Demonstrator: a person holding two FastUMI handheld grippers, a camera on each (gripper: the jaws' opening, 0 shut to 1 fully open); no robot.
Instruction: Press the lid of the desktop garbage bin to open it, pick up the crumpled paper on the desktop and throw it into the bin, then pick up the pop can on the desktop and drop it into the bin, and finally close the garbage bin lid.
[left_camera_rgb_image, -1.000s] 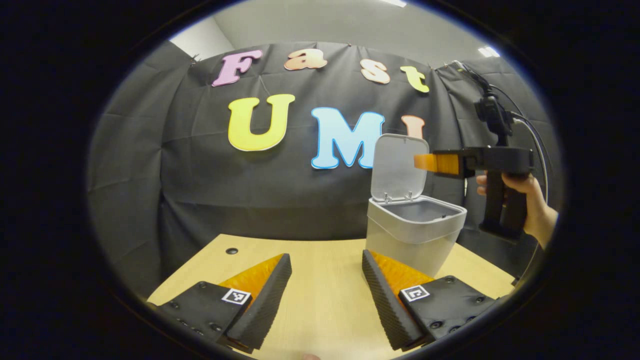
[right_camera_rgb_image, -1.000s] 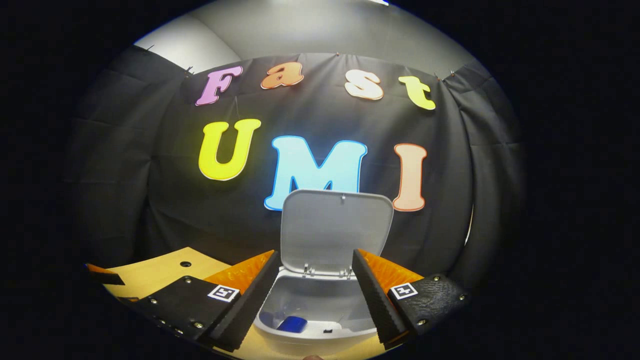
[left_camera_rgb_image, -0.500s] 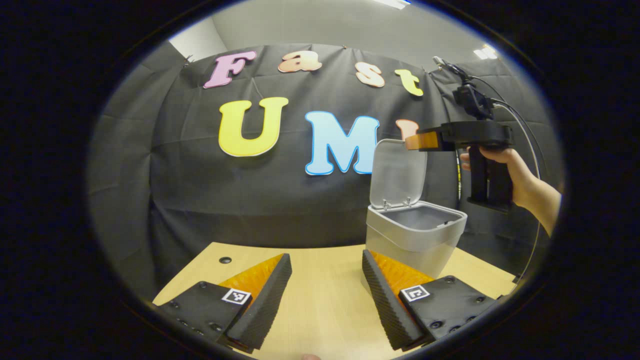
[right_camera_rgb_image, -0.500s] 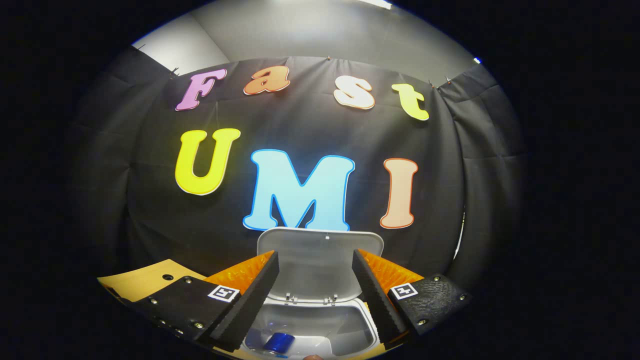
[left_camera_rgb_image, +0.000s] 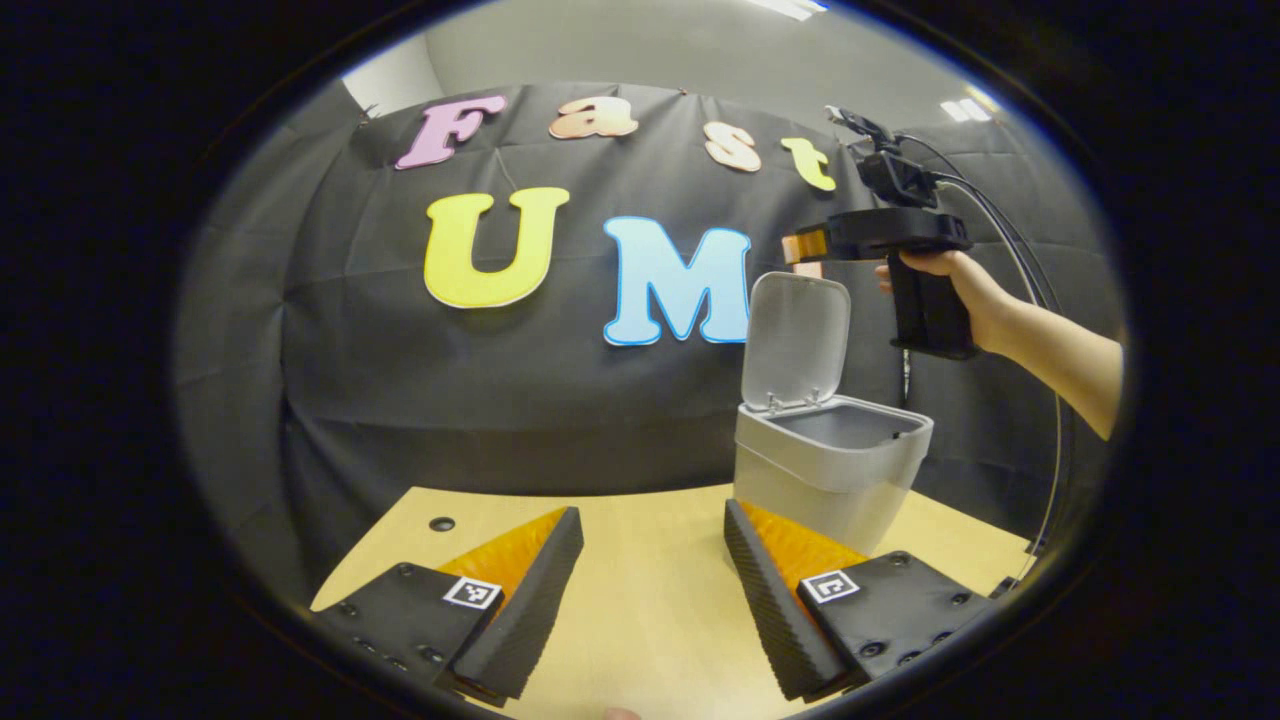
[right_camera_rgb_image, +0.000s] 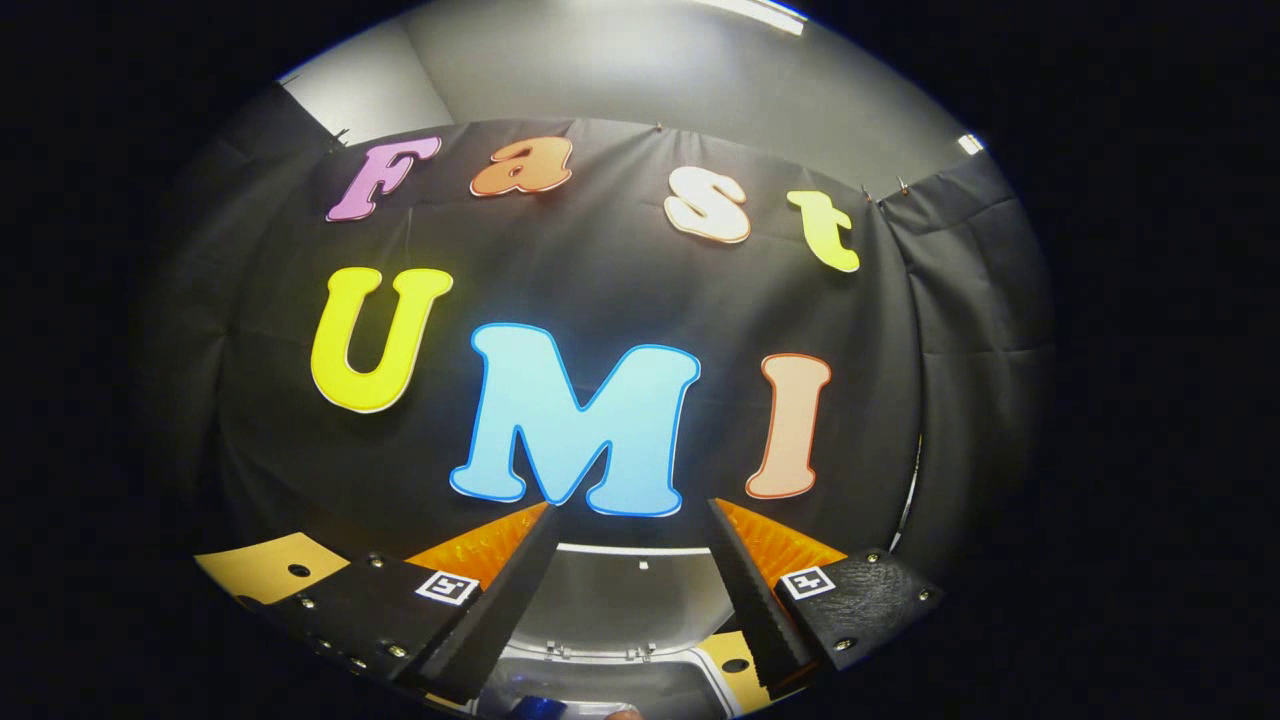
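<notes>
The grey desktop bin (left_camera_rgb_image: 830, 470) stands on the wooden table (left_camera_rgb_image: 640, 610) with its lid (left_camera_rgb_image: 797, 340) swung upright. My left gripper (left_camera_rgb_image: 650, 545) hovers open low over the table, to the left of the bin and in front of it, holding nothing. A hand holds my right gripper (left_camera_rgb_image: 803, 246) just above the lid's top edge. In the right gripper view, that gripper (right_camera_rgb_image: 630, 525) is open and empty, looking down past the raised lid (right_camera_rgb_image: 630, 600) into the bin (right_camera_rgb_image: 690, 672). A sliver of the blue pop can (right_camera_rgb_image: 540, 708) shows inside the bin.
The black cloth wall (left_camera_rgb_image: 500, 400) hangs close behind the table and the bin. A small round hole (left_camera_rgb_image: 441, 523) sits in the tabletop at the back left. A cable (left_camera_rgb_image: 1040, 300) trails from the right gripper past the bin's right side.
My right gripper has risen from in front of the lid to above its top edge, staying open. The lid stays upright. The left gripper has barely moved.
</notes>
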